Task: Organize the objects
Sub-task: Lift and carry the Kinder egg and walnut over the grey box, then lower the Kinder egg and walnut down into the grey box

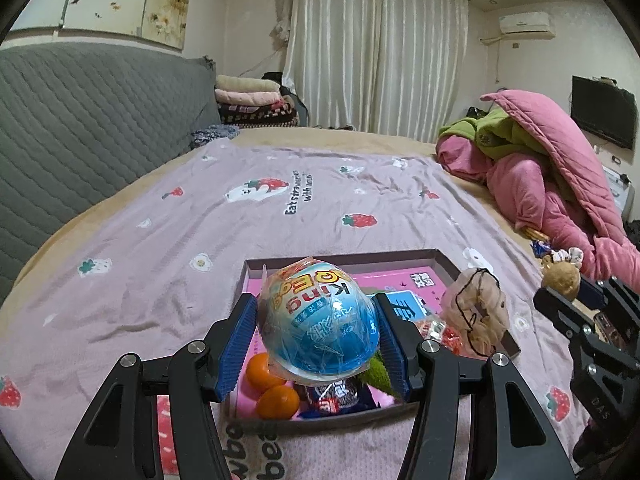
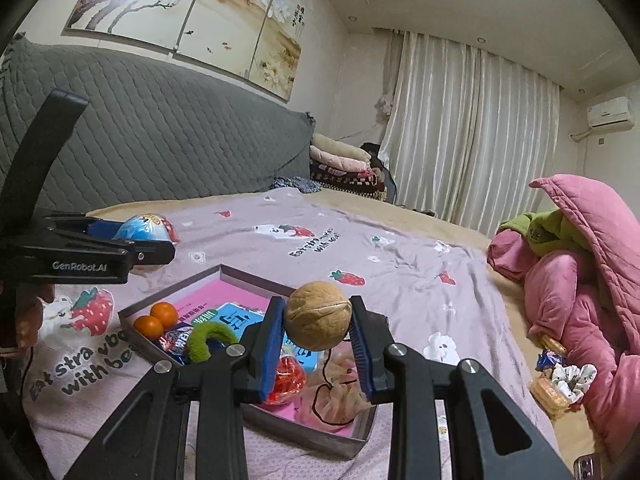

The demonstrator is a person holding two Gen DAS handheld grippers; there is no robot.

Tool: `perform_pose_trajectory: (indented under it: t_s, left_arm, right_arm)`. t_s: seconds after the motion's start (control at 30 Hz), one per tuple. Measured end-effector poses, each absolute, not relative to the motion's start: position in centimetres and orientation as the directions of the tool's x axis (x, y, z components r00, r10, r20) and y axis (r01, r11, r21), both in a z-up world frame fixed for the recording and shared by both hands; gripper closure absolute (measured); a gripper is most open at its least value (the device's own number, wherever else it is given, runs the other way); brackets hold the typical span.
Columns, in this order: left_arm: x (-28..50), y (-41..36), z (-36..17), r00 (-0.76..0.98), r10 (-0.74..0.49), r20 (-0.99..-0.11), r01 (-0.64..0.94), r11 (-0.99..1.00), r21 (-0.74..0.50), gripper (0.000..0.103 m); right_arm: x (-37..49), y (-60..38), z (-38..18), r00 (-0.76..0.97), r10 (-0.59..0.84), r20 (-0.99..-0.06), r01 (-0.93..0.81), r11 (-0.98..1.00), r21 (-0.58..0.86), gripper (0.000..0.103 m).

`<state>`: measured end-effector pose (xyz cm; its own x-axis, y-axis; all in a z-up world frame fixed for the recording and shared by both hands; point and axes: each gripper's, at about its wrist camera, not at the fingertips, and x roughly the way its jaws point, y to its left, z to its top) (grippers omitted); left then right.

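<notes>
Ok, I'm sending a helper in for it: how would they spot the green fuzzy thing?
On the bed's strawberry-print sheet lies a shallow grey tray with a pink floor. In it, beside two small oranges and a wrapped snack, sits the green fuzzy thing: the only plush item, curved like an arch.

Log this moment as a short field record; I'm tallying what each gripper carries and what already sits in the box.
left gripper: shut on blue foil-wrapped toy egg
right gripper: shut on round tan walnut
shallow grey box with pink floor: on the strawberry-print bed sheet
box contents: two small oranges, curved green fuzzy piece, red cellophane-wrapped sweet
</notes>
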<state>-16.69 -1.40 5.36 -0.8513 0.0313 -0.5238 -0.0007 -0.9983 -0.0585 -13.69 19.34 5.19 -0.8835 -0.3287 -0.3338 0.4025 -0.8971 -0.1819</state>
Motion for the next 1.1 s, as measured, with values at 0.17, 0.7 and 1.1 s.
perform_pose_trajectory:
  t_s: [0.17,0.7,1.1]
  left_arm:
    - [-18.5,-1.5,4.1,-0.84,0.037,-0.541,-0.001,-0.998,-0.068,0.043]
    - [-22.3,-1.8,0.5,-0.805,0.041,-0.592,-0.001,-0.998,-0.067,0.043]
    - [-23.8,-2.0,-1.2,-0.783,0.04,-0.621,-0.001,-0.998,-0.063,0.043]
  right_arm:
    - [-14.7,19.5,4.4,-0.875,-0.318,-0.365,0.399,-0.901,-0.173,0.071]
    - [-17.7,20.7,1.9,-0.822,-0.306,-0.48,0.388,-0.918,-0.079,0.071]
    - [-19.2,20.6,0.2,-0.773,-0.311,-0.553,0.405,-0.913,-0.052,0.071]
